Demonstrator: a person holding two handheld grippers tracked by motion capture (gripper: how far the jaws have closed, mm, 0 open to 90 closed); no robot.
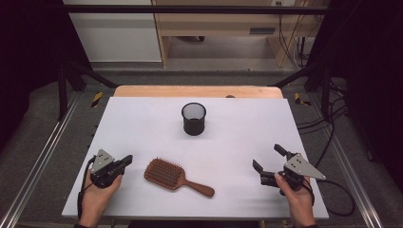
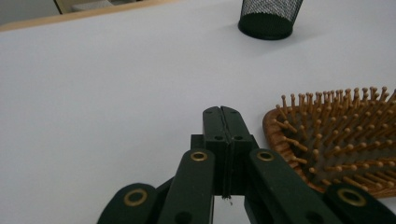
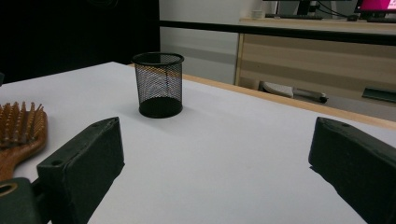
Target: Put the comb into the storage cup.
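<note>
Black mesh cup [image 1: 194, 118]: upright on white surface [image 1: 142, 118], well fwd of both claws, fwd-right of left claw [image 1: 127, 160], fwd-left of right claw [image 1: 266, 156], apart from both. Wood strip [image 1: 197, 91] along surface's far edge, beyond the cup. Further back: light wood cabinet [image 1: 214, 23], cables [image 1: 290, 42] hanging at its right end. Metal rails [image 1: 43, 156] run outboard of each claw, l & r of surface. Grey floor [image 1: 47, 109] under them; more black cabling on it, right of right claw.

Wooden hairbrush [image 1: 177, 176], glossy; black metal mesh cup [image 1: 194, 118]; matt white table [image 1: 142, 123].
</note>
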